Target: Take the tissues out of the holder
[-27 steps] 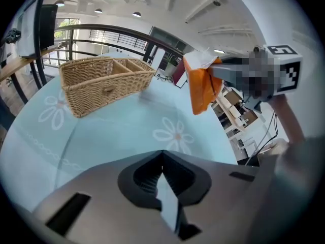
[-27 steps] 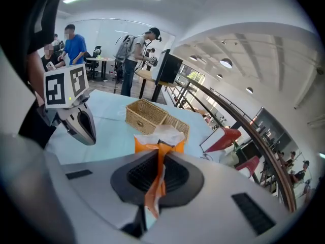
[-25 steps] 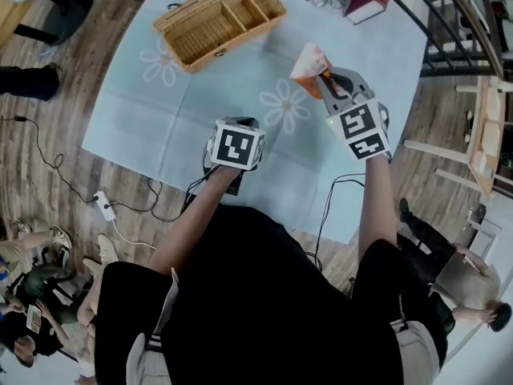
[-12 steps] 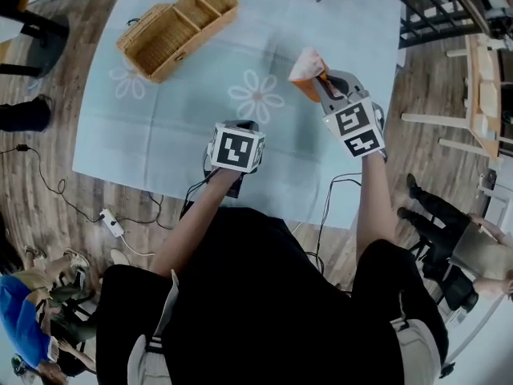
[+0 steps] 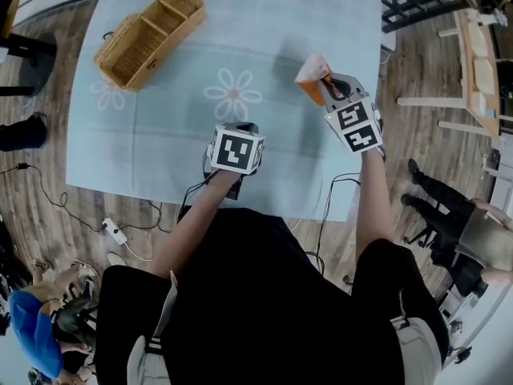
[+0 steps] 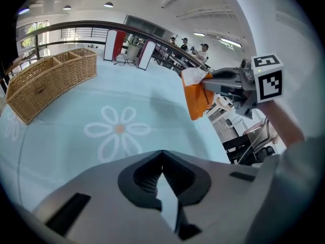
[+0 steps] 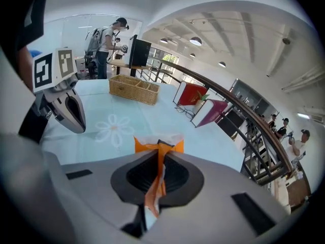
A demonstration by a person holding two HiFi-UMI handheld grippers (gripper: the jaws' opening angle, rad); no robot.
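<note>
My right gripper [image 5: 324, 84] is shut on an orange tissue pack [image 5: 309, 77] with white tissue at its top, held above the right part of the table. From the left gripper view the pack [image 6: 197, 98] hangs from the right gripper [image 6: 210, 80]. In the right gripper view the pack [image 7: 155, 144] is pinched between the jaws. The wicker holder [image 5: 148, 34] stands far off at the table's back left, its compartments showing no content. My left gripper [image 5: 239, 128] hovers near the front edge, jaws closed with nothing in them [image 6: 162, 154].
A light blue cloth with daisy prints [image 5: 160, 135] covers the table. Red books [image 7: 190, 93] and glasses [image 7: 184, 111] lie at the far edge by a railing. Cables and a power strip [image 5: 112, 229] are on the wooden floor. People stand around.
Both grippers have travelled to the right, away from the wicker holder, which now sits farther left in the head view. The right gripper still holds the orange pack.
</note>
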